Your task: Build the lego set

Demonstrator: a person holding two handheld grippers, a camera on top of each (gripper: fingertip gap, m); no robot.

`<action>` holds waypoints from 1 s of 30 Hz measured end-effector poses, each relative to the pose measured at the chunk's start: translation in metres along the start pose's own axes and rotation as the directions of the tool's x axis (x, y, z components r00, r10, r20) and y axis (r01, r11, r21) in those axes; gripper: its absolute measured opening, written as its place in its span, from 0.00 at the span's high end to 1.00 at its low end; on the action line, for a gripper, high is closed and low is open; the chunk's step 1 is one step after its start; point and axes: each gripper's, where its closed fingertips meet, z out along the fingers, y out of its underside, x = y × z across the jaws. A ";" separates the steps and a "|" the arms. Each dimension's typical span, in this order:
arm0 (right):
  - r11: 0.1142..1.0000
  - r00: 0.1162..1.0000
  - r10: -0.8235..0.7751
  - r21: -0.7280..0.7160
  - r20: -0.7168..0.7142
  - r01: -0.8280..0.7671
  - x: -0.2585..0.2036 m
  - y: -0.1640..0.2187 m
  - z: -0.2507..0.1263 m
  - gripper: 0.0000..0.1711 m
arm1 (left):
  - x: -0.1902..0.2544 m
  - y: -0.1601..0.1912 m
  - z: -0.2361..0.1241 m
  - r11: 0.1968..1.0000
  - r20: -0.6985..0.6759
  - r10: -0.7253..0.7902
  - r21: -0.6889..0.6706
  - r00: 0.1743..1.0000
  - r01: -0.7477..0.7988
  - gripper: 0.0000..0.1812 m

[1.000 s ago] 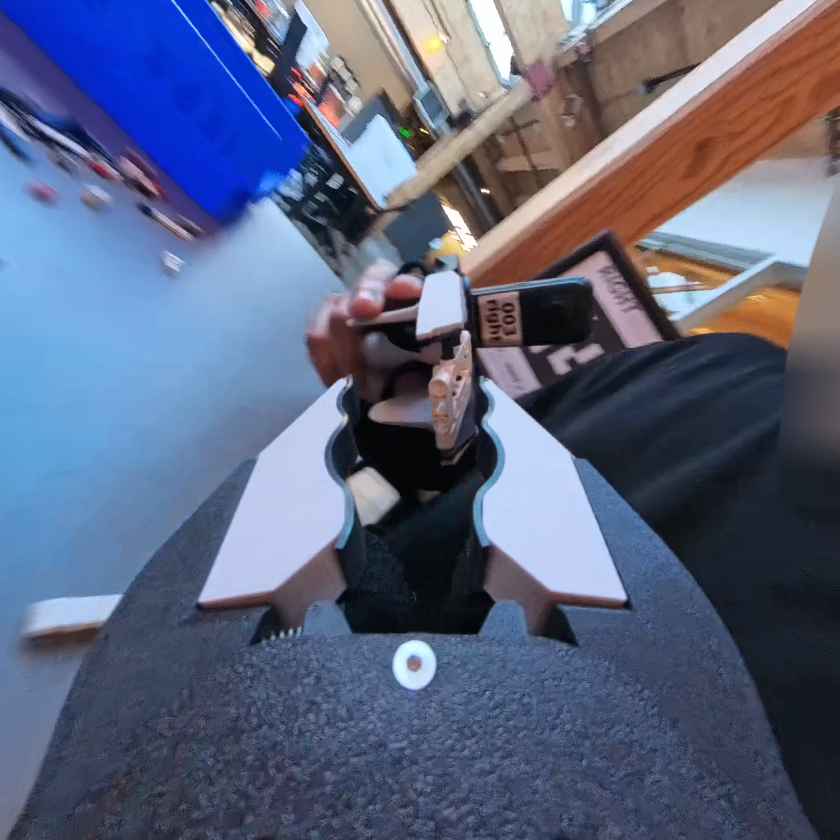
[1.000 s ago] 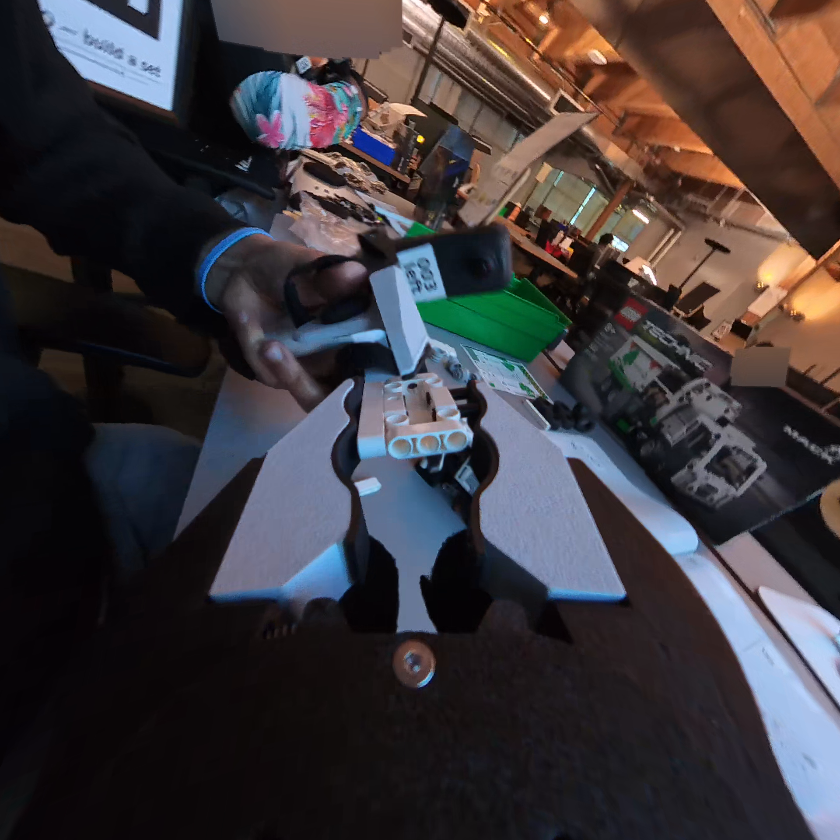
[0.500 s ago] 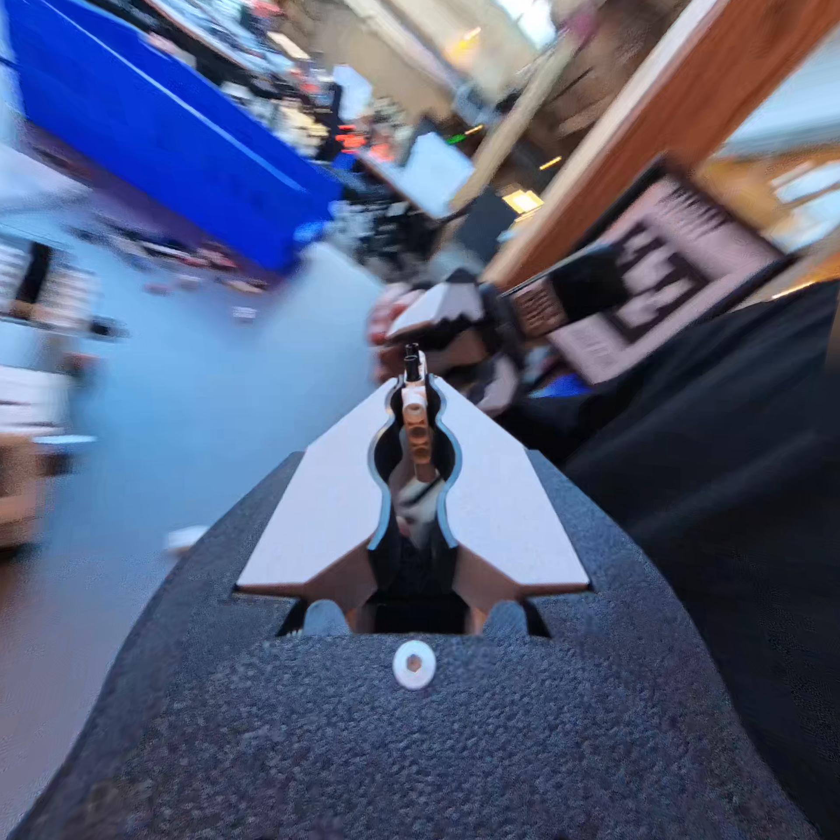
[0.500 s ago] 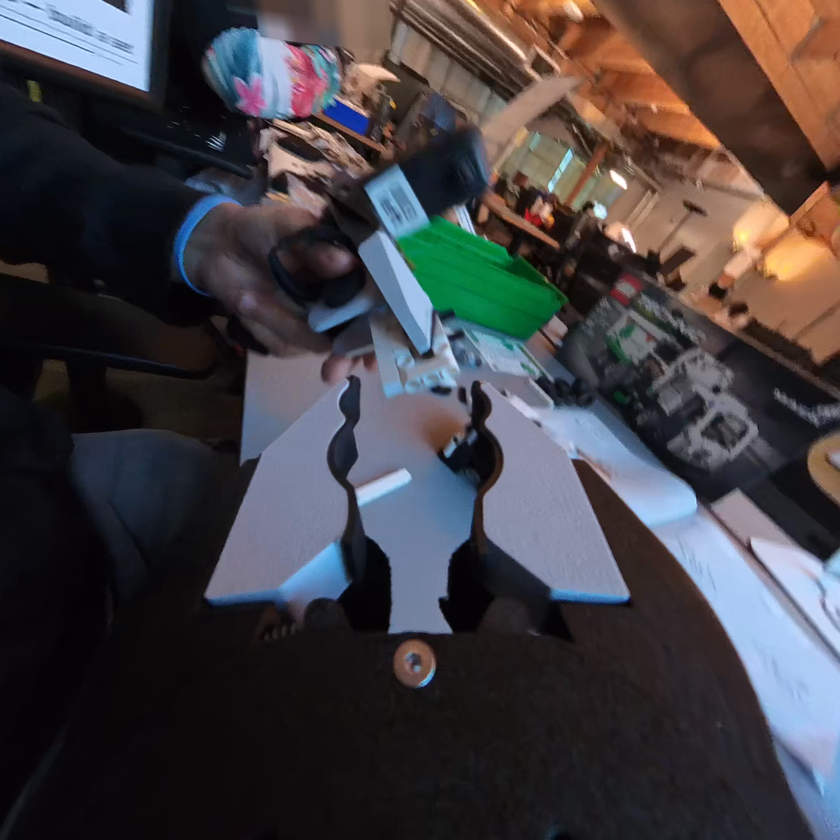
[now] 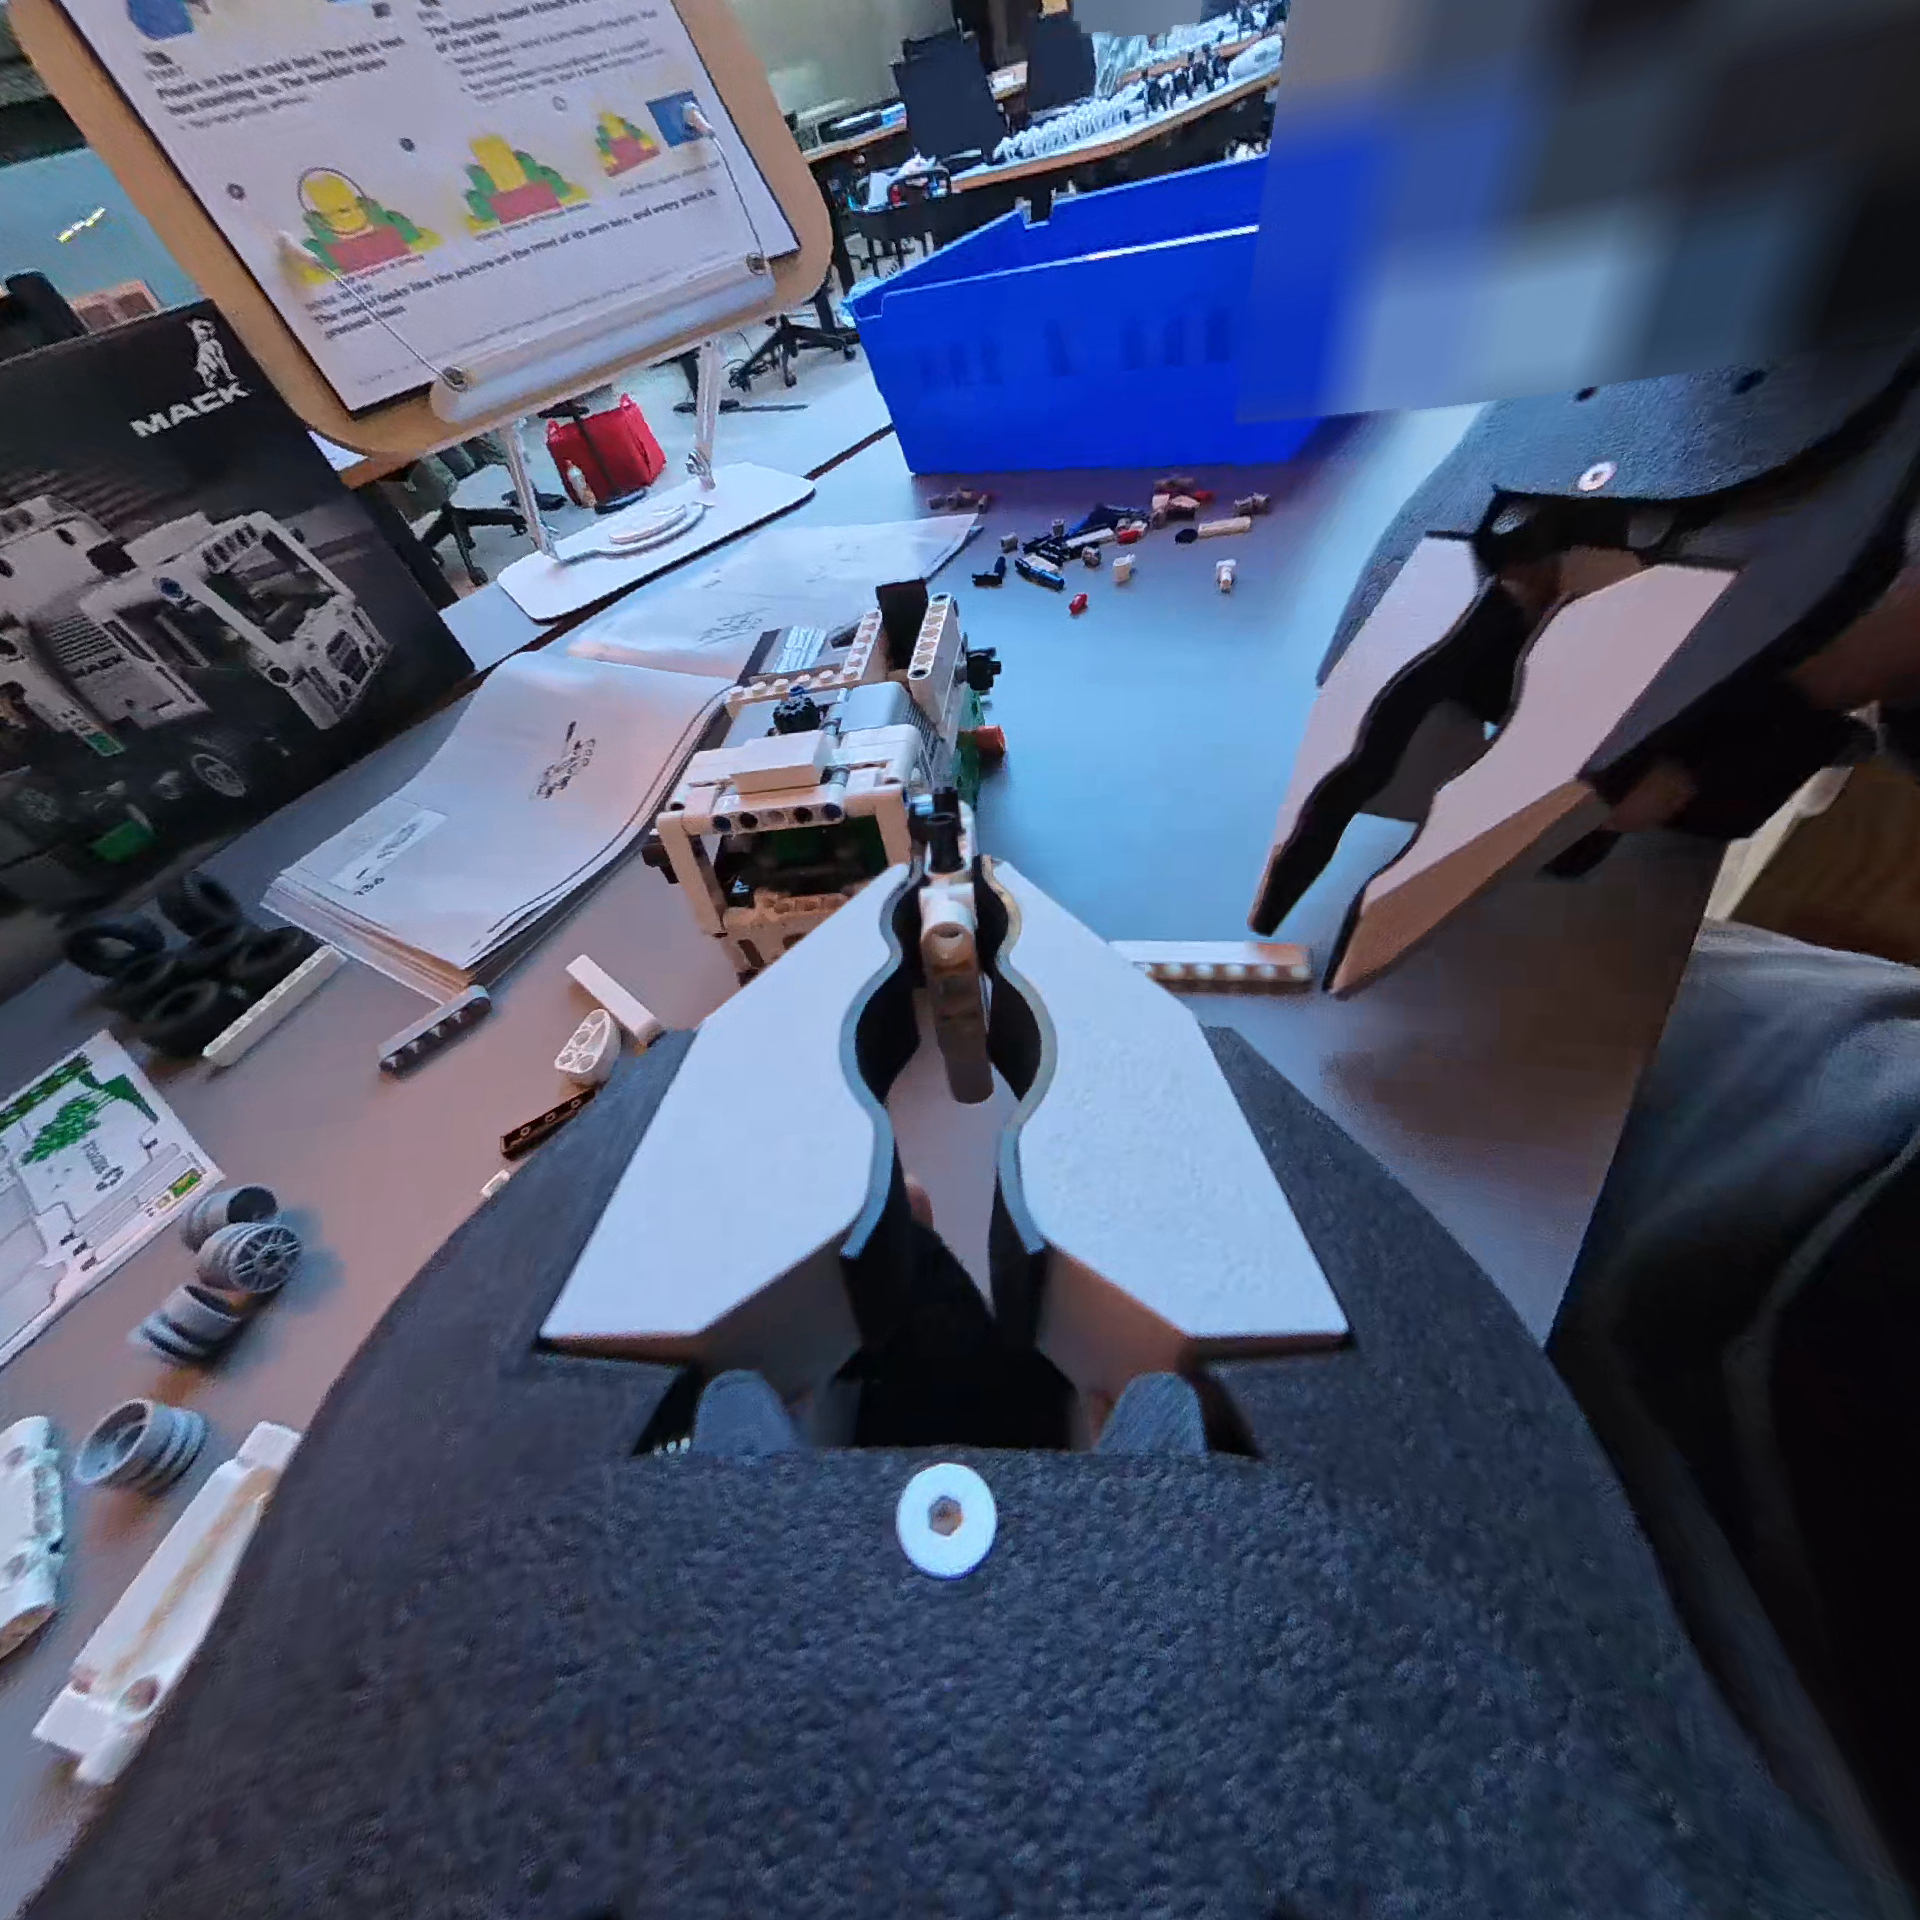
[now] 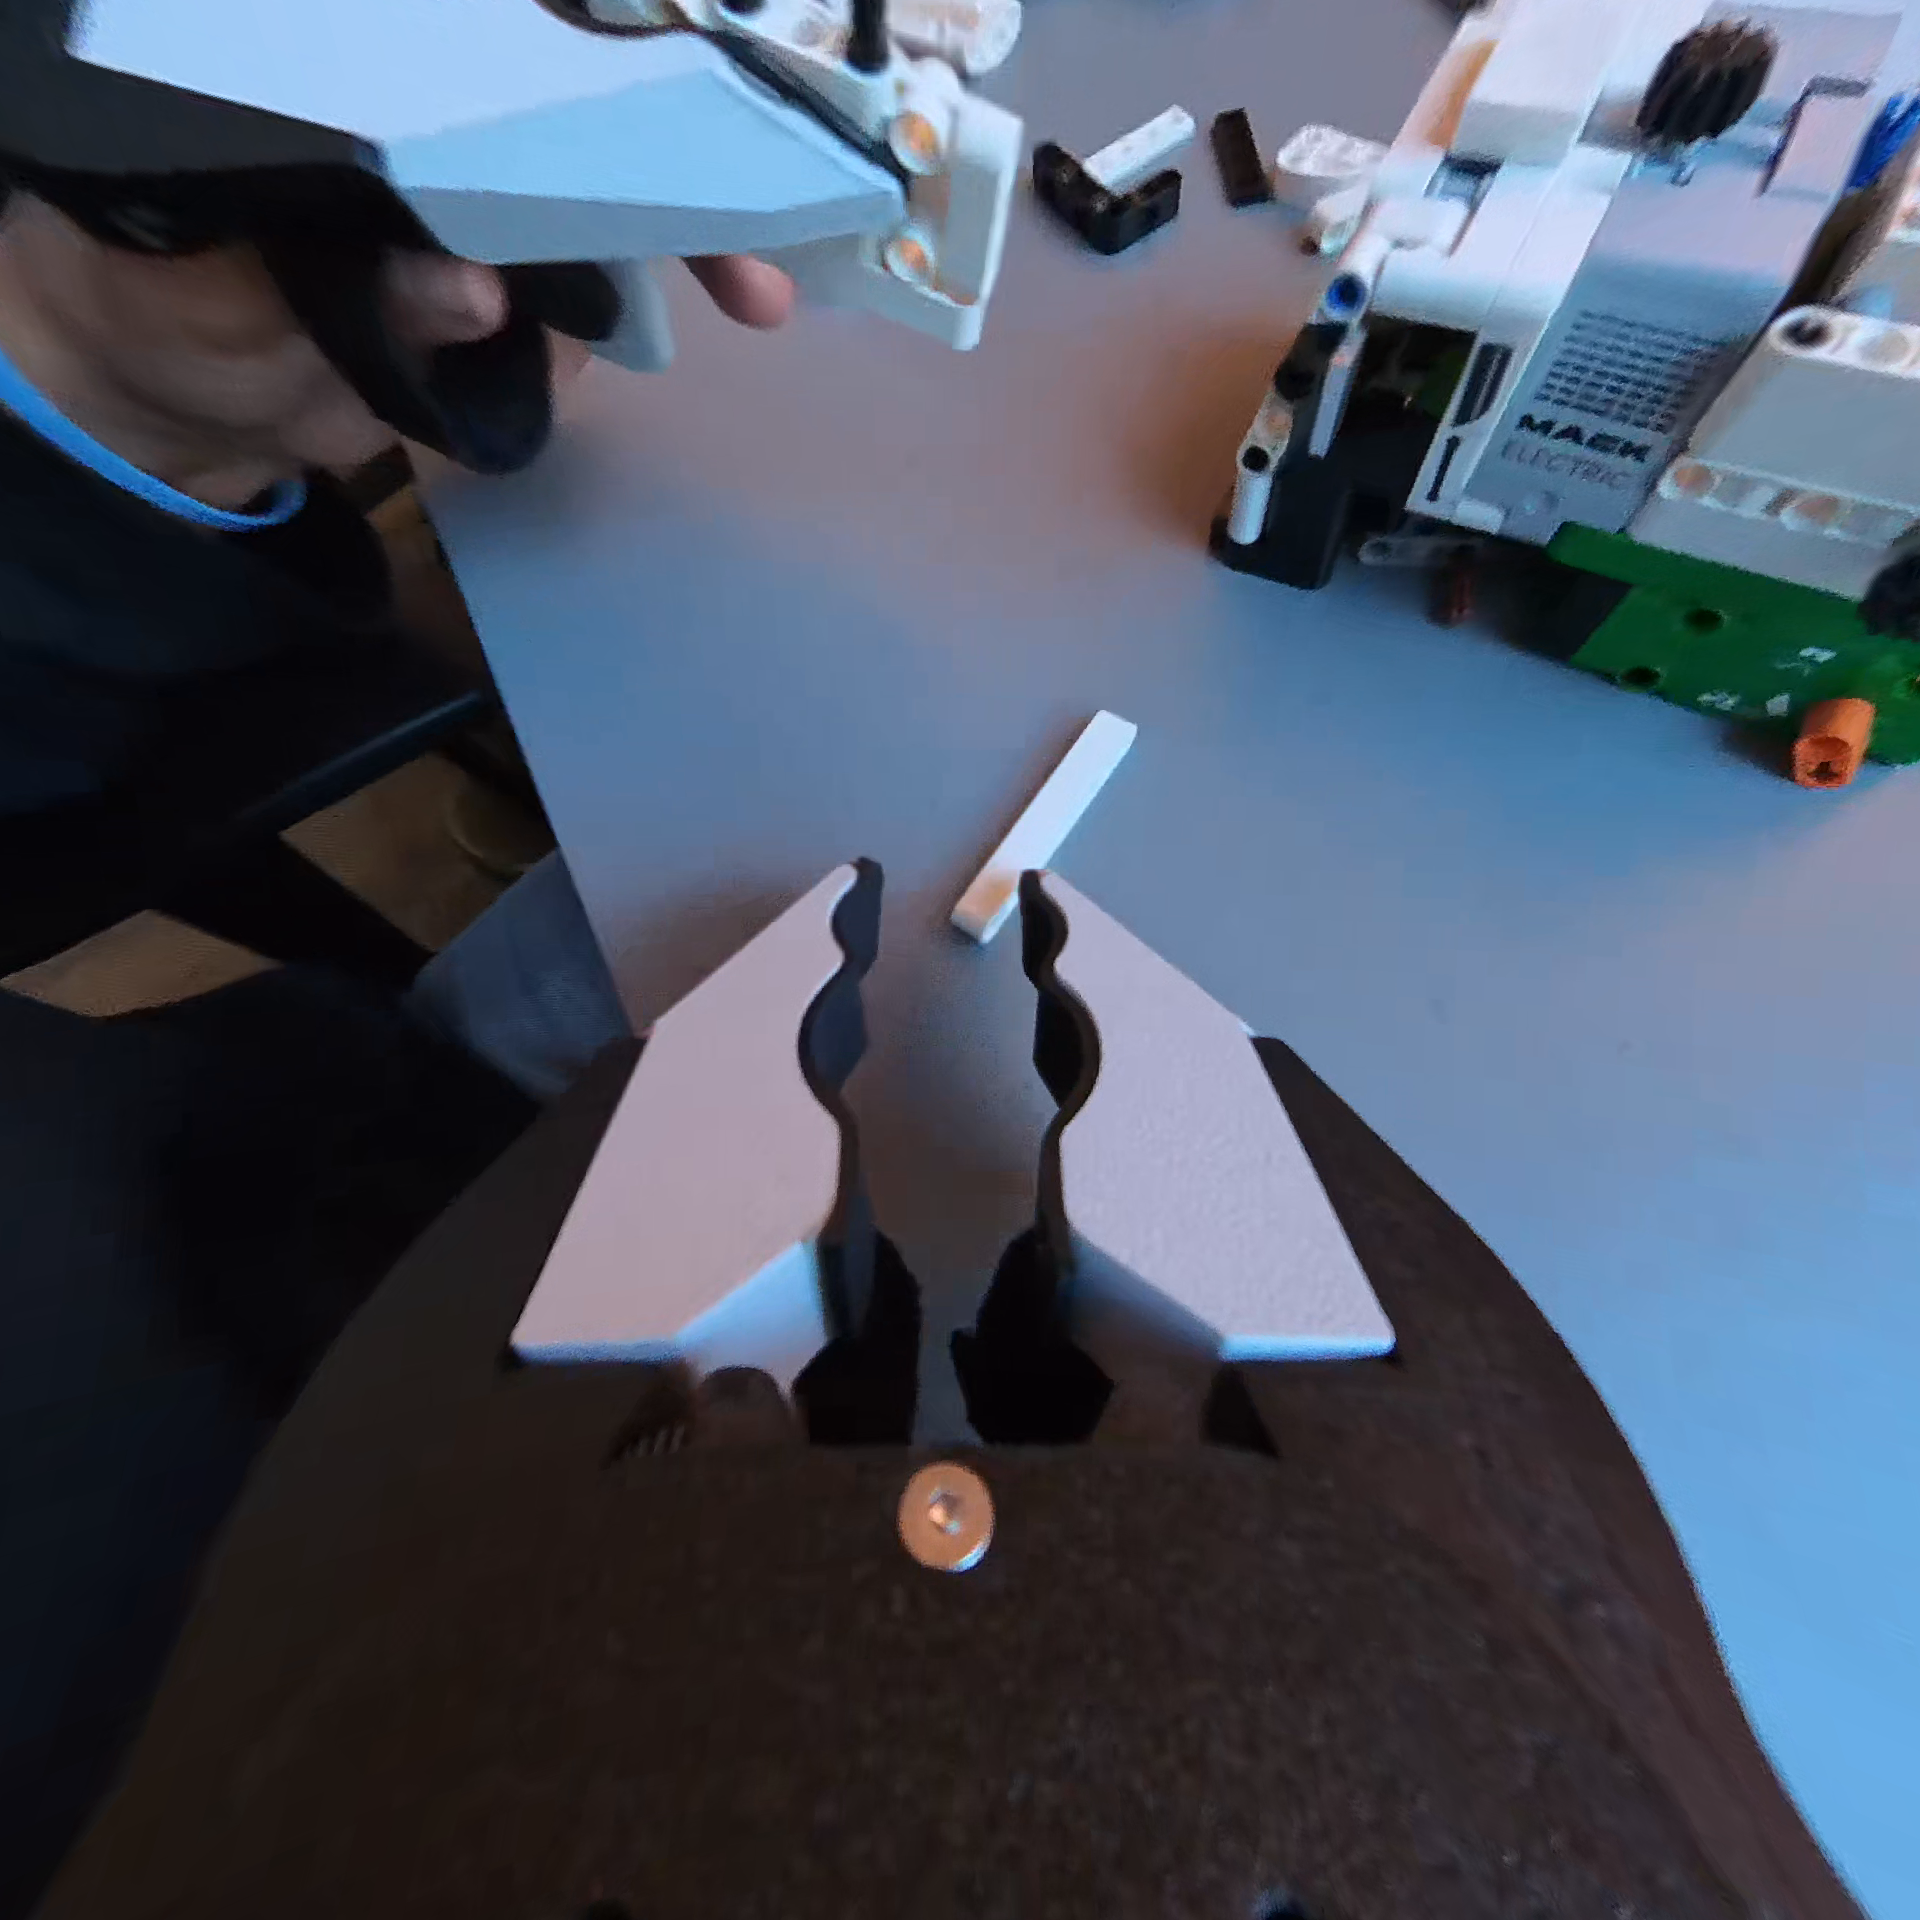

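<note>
1. Left hand-held gripper (image 5: 948,883): rough black shell, white washer screw, pale angular fingers with wavy black inner edges.
2. Right hand-held gripper (image 6: 940,883): same build, silver screw.
3. Dark sleeve (image 6: 125,582), blue cuff.

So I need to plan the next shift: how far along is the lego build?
Partly done. The truck has its cab and green base assembled, but no wheels. In hand: the left gripper is shut on a small white sub-assembly; the right gripper is open over a white beam. Left: tyres, rims and scattered parts lie loose.
</note>
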 end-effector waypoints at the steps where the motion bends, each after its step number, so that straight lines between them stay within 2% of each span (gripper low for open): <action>1: 1.000 1.000 0.001 -0.021 0.003 -0.001 -0.001 0.002 0.004 0.84 | 0.001 0.000 -0.001 1.000 0.003 0.010 -0.002 1.000 -0.010 0.97; 4: 0.999 0.999 -0.010 -0.046 -0.031 0.008 0.002 0.004 0.011 0.85 | 0.009 0.000 -0.003 1.000 -0.025 -0.001 0.000 1.000 0.001 0.97; 7: 0.998 0.993 -0.014 -0.059 -0.119 0.007 0.011 -0.001 0.012 0.86 | 0.007 0.009 -0.005 0.997 0.001 0.056 -0.046 0.998 -0.056 0.97; 13: 0.994 0.973 0.065 -0.077 -0.221 -0.083 0.016 -0.009 0.018 0.76 | 0.005 0.011 -0.008 0.998 -0.009 0.048 -0.051 0.999 -0.049 0.97; 16: 0.988 0.953 0.119 -0.058 -0.278 -0.141 0.024 -0.011 0.020 0.77 | 0.007 0.011 -0.008 0.999 -0.029 0.025 -0.043 0.999 -0.026 0.97; 17: 0.986 0.951 0.137 -0.052 -0.278 -0.157 0.025 -0.010 0.023 0.78 | 0.007 0.011 -0.008 0.999 -0.033 0.022 -0.042 0.999 -0.023 0.97; 20: 0.992 0.943 0.059 -0.083 -0.326 -0.091 0.031 -0.007 0.019 0.95 | 0.010 0.012 -0.007 0.999 -0.045 0.015 -0.036 0.999 -0.017 0.97; 23: 0.979 0.876 -0.143 -0.198 -0.461 0.056 0.058 0.001 -0.011 0.96 | 0.012 0.010 -0.006 0.999 -0.043 0.029 -0.031 0.999 -0.031 0.97; 24: 0.959 0.845 -0.246 -0.246 -0.476 0.141 0.066 0.003 -0.027 0.96 | 0.014 0.010 -0.006 0.999 -0.040 0.040 -0.031 0.998 -0.041 0.97; 26: 0.863 0.750 -0.461 -0.435 -0.473 0.257 0.087 0.022 -0.062 0.96 | 0.018 0.010 -0.004 0.997 -0.037 0.069 -0.037 0.997 -0.071 0.97; 28: 0.706 0.618 -0.659 -0.636 -0.429 0.311 0.111 0.046 -0.102 0.96 | 0.024 0.010 -0.002 0.994 -0.041 0.100 -0.045 0.994 -0.102 0.97; 30: 0.530 0.511 -0.799 -0.774 -0.318 0.346 0.125 0.070 -0.130 0.96 | 0.031 0.010 0.001 0.991 -0.051 0.124 -0.048 0.991 -0.126 0.97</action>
